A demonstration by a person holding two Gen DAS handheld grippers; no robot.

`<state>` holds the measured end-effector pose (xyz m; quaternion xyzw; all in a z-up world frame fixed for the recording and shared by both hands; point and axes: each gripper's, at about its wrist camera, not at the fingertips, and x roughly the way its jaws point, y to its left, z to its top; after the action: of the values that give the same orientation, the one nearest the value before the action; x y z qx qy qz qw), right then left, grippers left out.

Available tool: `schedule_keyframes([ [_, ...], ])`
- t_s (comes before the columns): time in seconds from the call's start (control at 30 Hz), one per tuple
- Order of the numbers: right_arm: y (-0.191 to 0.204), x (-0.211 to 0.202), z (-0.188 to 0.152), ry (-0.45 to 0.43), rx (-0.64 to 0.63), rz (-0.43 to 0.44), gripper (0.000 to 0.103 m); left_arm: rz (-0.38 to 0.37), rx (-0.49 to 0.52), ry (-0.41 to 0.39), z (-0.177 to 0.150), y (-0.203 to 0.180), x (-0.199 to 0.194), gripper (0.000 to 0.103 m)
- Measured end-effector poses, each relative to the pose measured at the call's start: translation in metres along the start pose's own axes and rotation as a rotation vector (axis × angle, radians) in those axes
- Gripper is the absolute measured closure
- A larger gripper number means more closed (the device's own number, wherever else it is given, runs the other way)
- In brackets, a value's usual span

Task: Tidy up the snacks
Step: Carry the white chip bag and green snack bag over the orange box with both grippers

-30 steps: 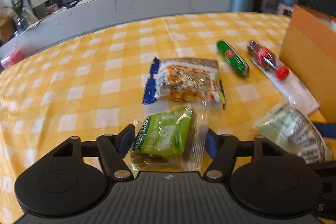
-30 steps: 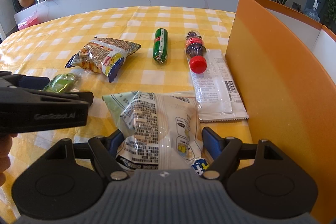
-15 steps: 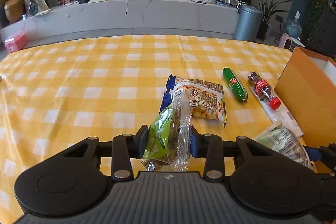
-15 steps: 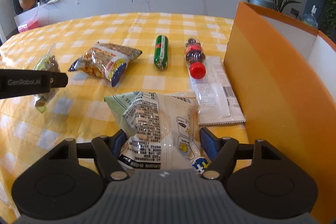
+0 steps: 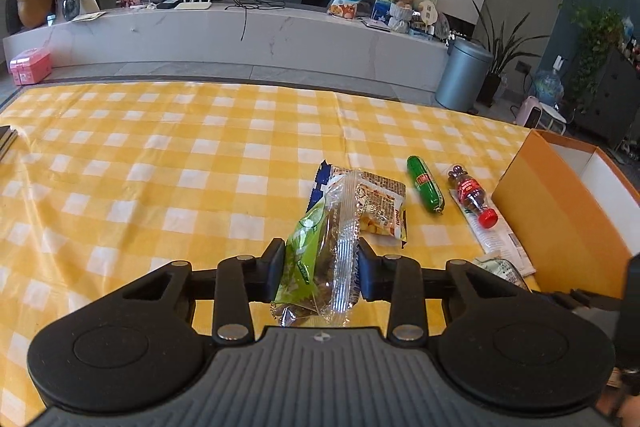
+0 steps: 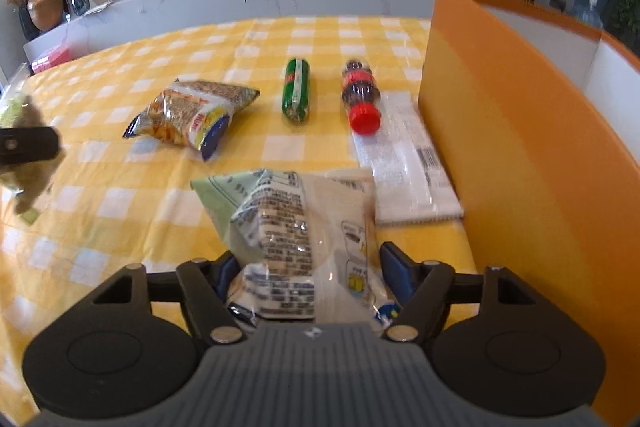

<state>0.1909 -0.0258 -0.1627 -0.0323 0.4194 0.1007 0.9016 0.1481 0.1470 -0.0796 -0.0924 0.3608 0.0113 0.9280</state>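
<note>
The left gripper (image 5: 320,269) is clamped on a green raisin bag (image 5: 310,259), jaws just closed in, bag lifted clear of the checked table (image 5: 160,167). The right gripper (image 6: 304,275) is set around a white bun pack (image 6: 296,227), jaws fairly wide; whether the pads press it cannot be told. Step judged: pick-up done on the left, carry to the orange box (image 6: 520,147) pending. Next move calls for a swing right over the box wall, then release inside. Counted on the table: one chip bag (image 6: 192,115), one green sausage (image 6: 297,91), one cola bottle (image 6: 360,95), one flat white packet (image 6: 408,163), all loose, none yet seen in the box.
</note>
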Motion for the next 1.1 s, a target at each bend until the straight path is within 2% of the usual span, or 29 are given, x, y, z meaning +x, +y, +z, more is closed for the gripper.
schedule_keyframes([
  [0.23,-0.005,-0.011,-0.001,-0.035,0.046,0.019,0.052,-0.040,-0.023,-0.023,0.001,0.007,-0.007,0.063],
  [0.5,-0.010,-0.034,0.001,-0.080,0.092,0.073,0.054,-0.107,-0.068,-0.067,0.007,0.017,-0.027,0.064],
  [0.67,-0.021,-0.075,0.012,-0.172,0.152,0.180,0.054,-0.138,-0.081,-0.096,0.011,0.012,-0.039,0.064],
  [0.8,-0.052,-0.123,0.027,-0.298,0.235,0.249,0.053,-0.176,-0.065,-0.108,0.017,-0.002,-0.043,0.064],
  [0.9,-0.088,-0.150,0.041,-0.360,0.303,0.213,0.053,-0.195,-0.025,-0.120,0.025,-0.020,-0.042,0.064],
  [1.0,-0.126,-0.151,0.059,-0.355,0.368,0.135,0.053,-0.237,-0.017,-0.110,0.034,-0.037,-0.036,0.064],
  [1.1,-0.160,-0.124,0.079,-0.261,0.451,0.152,0.053,-0.267,0.001,-0.103,0.041,-0.056,-0.028,0.065],
])
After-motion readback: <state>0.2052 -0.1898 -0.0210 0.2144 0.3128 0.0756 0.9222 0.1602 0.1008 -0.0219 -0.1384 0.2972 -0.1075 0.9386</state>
